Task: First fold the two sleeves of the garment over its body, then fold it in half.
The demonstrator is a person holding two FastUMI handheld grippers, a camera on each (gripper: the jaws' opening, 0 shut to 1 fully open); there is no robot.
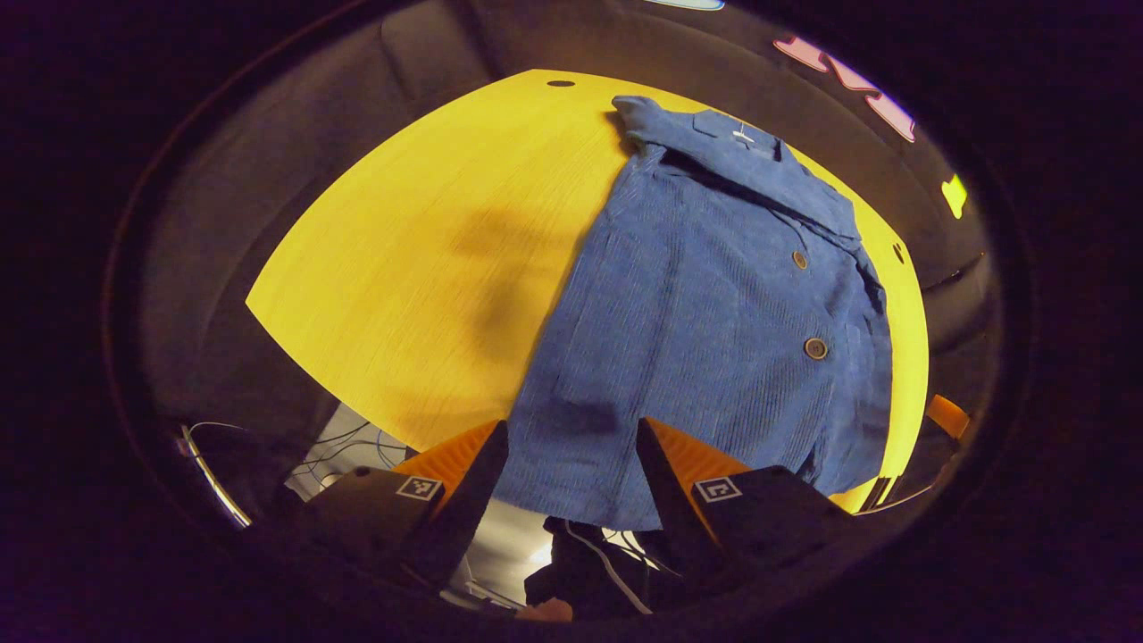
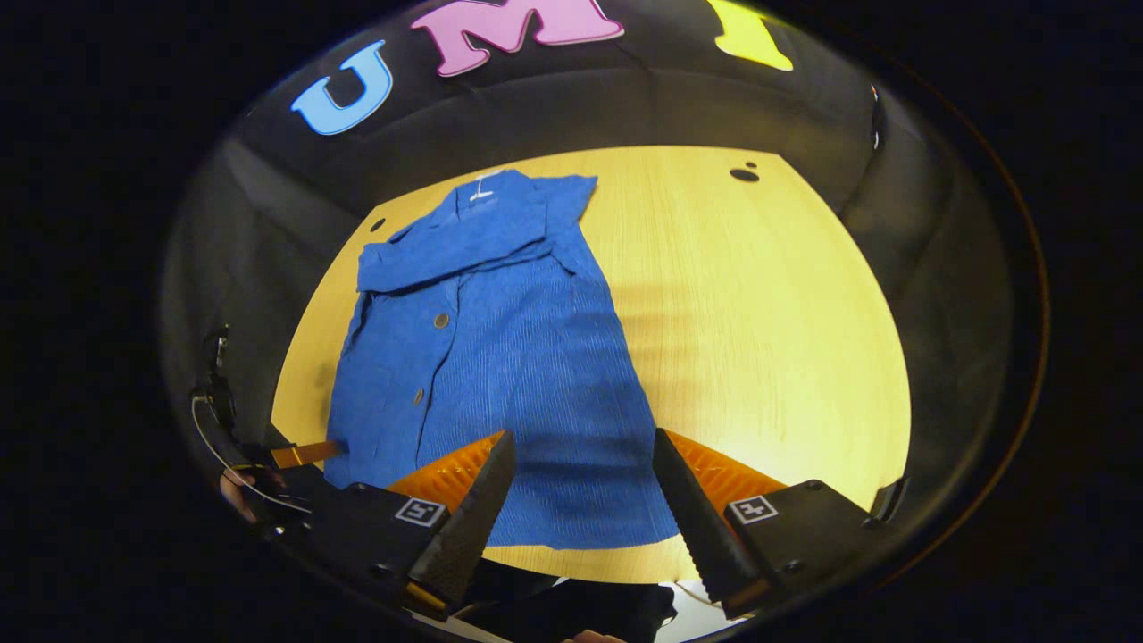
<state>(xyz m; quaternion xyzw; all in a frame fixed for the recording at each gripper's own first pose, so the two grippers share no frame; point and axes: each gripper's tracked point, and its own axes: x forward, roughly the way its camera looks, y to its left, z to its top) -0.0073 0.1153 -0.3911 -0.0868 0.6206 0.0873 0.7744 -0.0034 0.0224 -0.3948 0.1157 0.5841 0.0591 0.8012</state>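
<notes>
Blue garment (image 2: 500, 375), one, flat on table (image 2: 759, 339); two tools, both agape.

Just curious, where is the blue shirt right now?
The blue shirt lies flat on the yellow table, left of centre in the right gripper view, collar toward the far wall.

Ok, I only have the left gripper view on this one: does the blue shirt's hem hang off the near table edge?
Observer: No. In the right gripper view the hem of the shirt lies on the table, with a strip of wood showing in front of it.
Operator: And the right gripper?
Observer: The right gripper is open, its fingers apart over the hem end.
Operator: Anything on the wood beside the shirt?
Observer: A dark hole near the far edge.
</notes>
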